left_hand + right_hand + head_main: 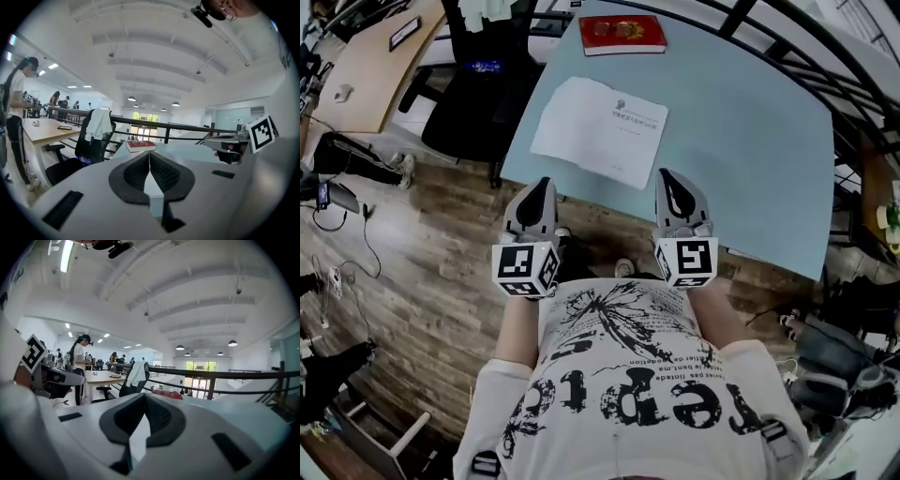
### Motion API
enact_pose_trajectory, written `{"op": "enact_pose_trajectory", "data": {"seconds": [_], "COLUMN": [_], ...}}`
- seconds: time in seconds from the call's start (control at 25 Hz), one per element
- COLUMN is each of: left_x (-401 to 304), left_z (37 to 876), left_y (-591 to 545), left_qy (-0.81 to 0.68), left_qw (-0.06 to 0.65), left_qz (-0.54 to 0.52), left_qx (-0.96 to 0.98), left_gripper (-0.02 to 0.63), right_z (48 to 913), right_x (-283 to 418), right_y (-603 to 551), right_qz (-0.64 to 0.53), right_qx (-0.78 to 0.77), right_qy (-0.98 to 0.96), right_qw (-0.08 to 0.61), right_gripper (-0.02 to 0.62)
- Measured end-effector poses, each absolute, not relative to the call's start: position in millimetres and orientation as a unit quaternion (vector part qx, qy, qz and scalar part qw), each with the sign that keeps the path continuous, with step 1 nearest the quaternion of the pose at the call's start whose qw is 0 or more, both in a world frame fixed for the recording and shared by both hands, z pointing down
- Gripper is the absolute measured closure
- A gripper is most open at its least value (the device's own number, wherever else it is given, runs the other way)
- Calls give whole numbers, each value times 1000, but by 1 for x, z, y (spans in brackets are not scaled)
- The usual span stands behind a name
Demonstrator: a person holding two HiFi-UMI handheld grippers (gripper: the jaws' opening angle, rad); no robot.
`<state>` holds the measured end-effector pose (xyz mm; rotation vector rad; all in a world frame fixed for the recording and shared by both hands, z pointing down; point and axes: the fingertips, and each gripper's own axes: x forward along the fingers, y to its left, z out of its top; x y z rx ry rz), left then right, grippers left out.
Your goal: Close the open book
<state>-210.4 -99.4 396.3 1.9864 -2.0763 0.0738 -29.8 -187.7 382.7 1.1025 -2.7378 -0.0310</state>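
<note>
A red book (622, 35) lies closed at the far edge of the light blue table (750, 141); it also shows as a red book (140, 145) in the left gripper view and a red book (167, 394) in the right gripper view. A white printed sheet or booklet (600, 128) lies flat nearer the front edge. My left gripper (542, 185) hovers shut and empty just short of the table's near edge, below the sheet's left corner. My right gripper (667, 178) is level with it, shut and empty, at the sheet's right corner. Both point towards the far side of the table.
A black office chair (478, 84) with a white garment over its back stands left of the table. A wooden desk (366, 66) lies further left. A black railing (825, 66) runs behind and right of the table. People stand in the background by the wooden desk (101, 377).
</note>
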Motion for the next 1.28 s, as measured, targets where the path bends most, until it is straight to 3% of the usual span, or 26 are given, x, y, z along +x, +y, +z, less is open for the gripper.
{"op": "enact_pose_trajectory", "data": {"seconds": [0.48,0.84,0.96,1.28], "left_x": [-279,-277,-277,-283], "left_z": [453,564,584,607], "left_y": [-172,-167,-169,-190], "left_qy": [-618,-575,-558,-521], "left_qw": [172,408,466,574], "left_qz": [91,0,-39,-198], "left_qx": [761,709,685,600], "left_gripper": [588,581,486,456], "right_z": [410,449,451,466], "right_x": [-105,-118,-121,-121], "right_y": [-227,-230,-237,-240], "right_qz": [33,46,47,51], "right_qx": [462,459,457,449], "right_qy": [-878,-872,-872,-873], "right_qw": [119,166,168,184], "right_gripper": [586,585,584,585]}}
